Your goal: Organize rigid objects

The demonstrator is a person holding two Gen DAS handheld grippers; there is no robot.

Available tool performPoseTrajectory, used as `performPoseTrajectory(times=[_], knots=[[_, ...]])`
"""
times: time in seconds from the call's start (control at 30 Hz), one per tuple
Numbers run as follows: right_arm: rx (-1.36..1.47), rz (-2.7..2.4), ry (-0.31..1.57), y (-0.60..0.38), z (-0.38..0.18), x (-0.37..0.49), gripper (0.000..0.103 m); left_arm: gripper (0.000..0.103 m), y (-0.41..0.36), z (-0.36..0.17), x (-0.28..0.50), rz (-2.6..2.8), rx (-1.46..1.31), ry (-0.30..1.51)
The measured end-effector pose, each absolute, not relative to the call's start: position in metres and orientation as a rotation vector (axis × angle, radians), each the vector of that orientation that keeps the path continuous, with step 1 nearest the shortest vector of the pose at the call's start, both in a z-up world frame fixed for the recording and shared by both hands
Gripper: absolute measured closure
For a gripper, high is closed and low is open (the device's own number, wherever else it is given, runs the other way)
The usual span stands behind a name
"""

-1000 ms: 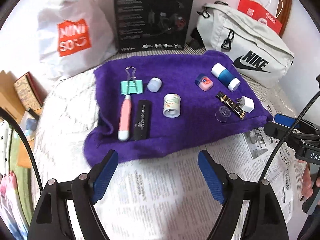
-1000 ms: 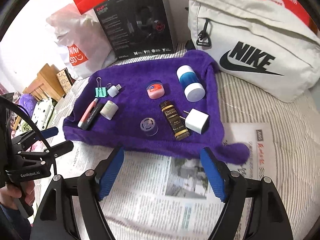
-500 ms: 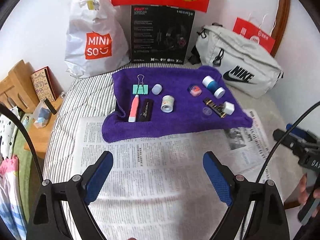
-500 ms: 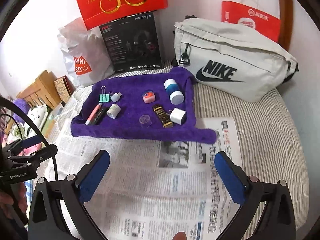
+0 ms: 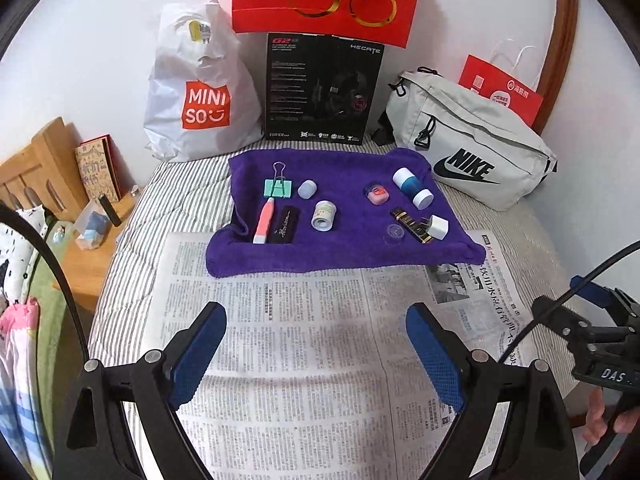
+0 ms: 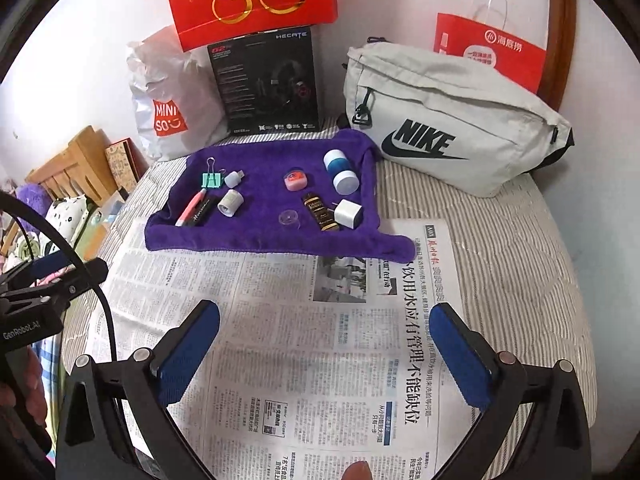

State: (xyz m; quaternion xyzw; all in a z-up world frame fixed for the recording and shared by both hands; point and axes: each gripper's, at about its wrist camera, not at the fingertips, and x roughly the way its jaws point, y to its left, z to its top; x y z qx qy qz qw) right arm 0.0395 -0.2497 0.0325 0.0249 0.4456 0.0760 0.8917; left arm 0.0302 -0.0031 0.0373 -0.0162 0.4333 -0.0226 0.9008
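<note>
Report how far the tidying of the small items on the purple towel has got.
Looks done: ten small items lie spaced out on the purple towel, among them the mint binder clip, pink pen and white charger plug. In hand: nothing; the left gripper and right gripper are open and empty over the newspaper. Left: nothing obvious.

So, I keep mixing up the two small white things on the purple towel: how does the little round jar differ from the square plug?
The round jar is a cylinder lying on its side near the towel's middle; the square plug is a boxy cube at the right end. The jar carries a printed label; the plug is plain, with prongs showing in the right wrist view. Both are white and rest on the purple towel.
</note>
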Motion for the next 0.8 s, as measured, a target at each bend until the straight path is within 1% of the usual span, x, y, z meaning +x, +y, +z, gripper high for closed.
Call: performPoseTrajectory(times=[0.8], knots=[[0.036,0.143,0.937,-0.2527,0.0268,0.0298,0.000,0.012,0.0007,0.0325,0.0217,-0.042,-0.041,0.909]])
